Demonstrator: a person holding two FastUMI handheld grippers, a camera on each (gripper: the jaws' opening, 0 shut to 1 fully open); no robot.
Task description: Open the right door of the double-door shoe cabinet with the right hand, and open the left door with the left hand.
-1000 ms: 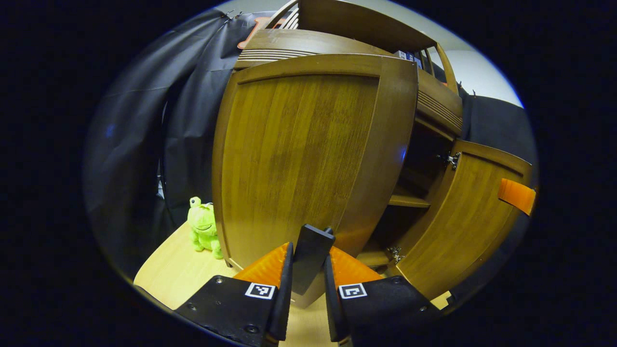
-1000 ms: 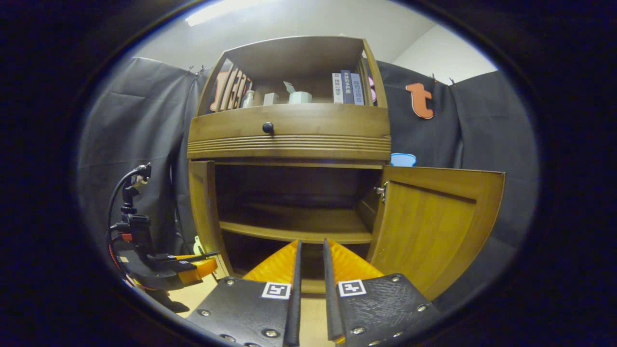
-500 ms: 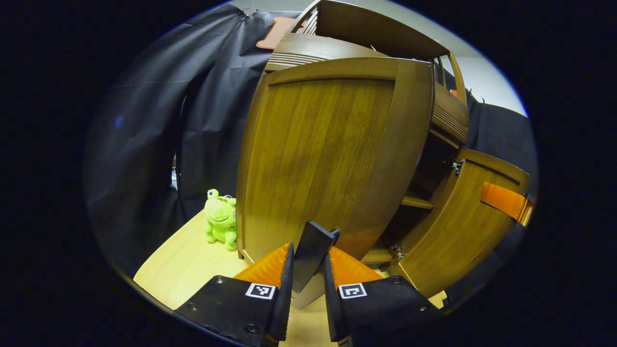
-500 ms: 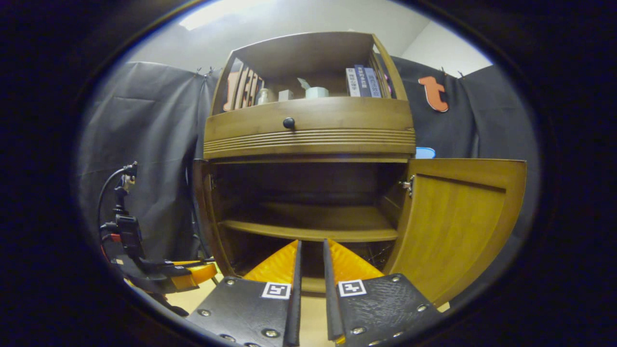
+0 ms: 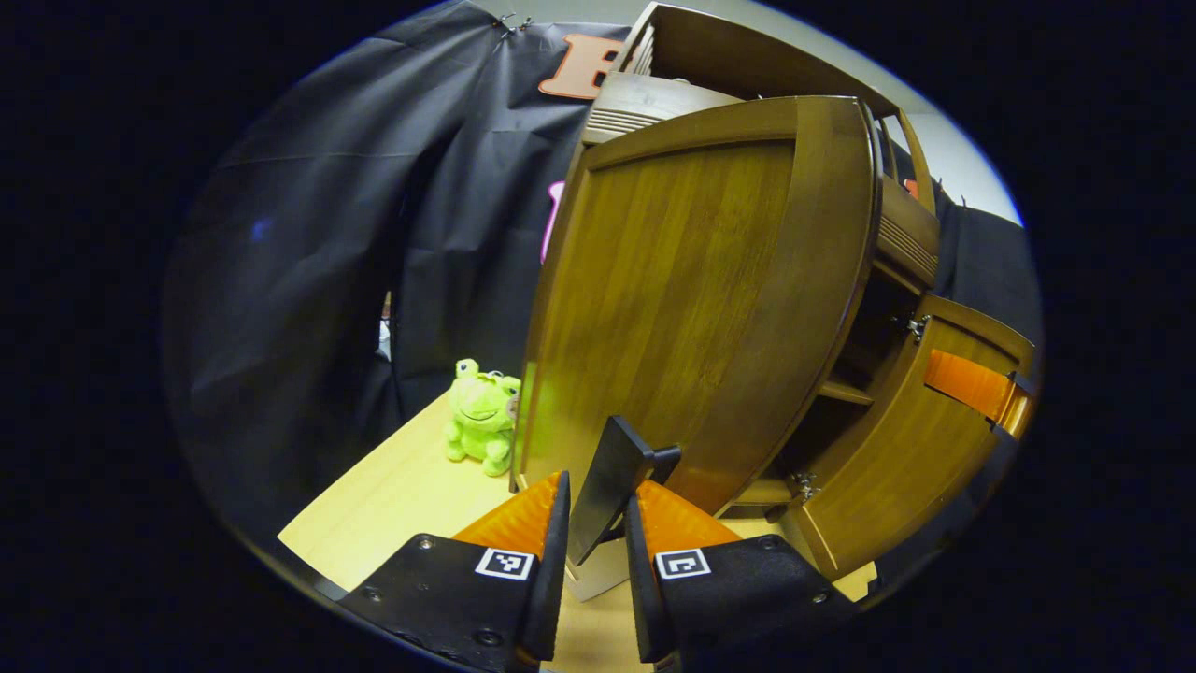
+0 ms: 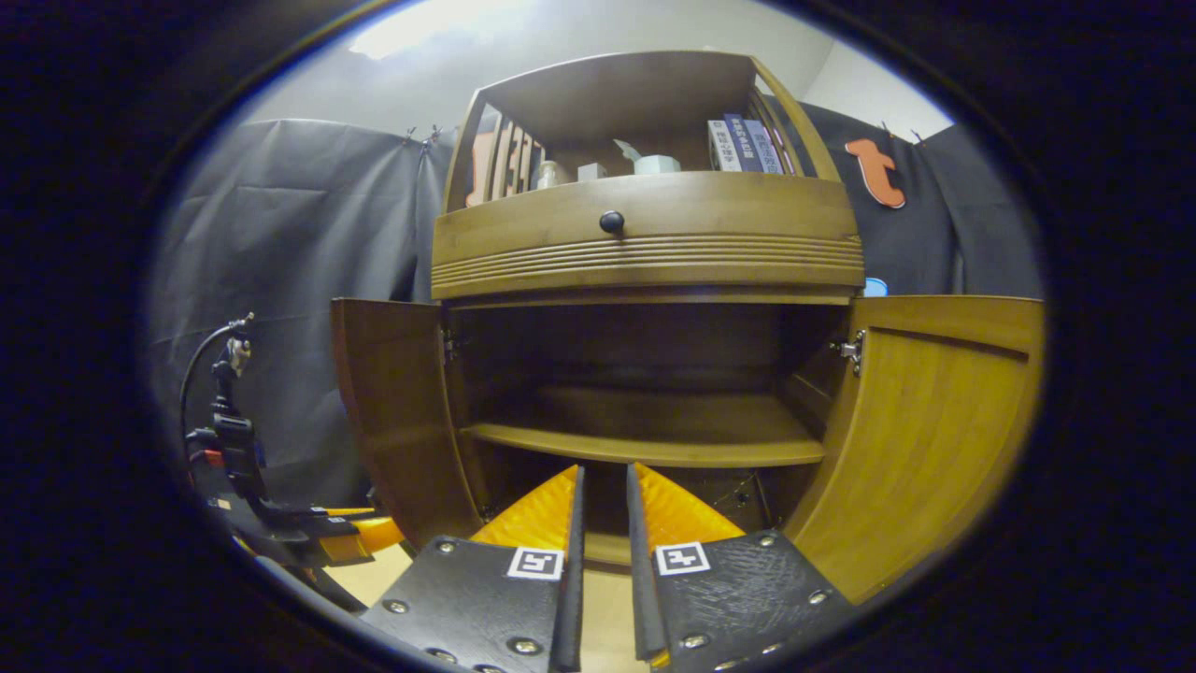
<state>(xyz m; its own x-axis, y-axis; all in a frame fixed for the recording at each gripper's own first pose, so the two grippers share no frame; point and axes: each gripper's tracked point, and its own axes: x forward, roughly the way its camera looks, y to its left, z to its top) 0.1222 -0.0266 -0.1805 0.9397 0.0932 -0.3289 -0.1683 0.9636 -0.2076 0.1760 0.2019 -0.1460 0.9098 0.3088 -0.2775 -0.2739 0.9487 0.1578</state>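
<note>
Green plush frog (image 5: 481,411) sits beside the left door (image 5: 691,308), whose handle (image 5: 612,486) the left gripper (image 5: 595,509) clamps.

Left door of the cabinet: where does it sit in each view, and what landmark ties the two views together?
Left gripper view: the left door stands in the centre, swung open, its handle between the left gripper fingers.
Right gripper view: the same door stands left of centre, opened outward beside the dark interior.
Shared landmark: the right door, also open, at the right side of both views.
</note>
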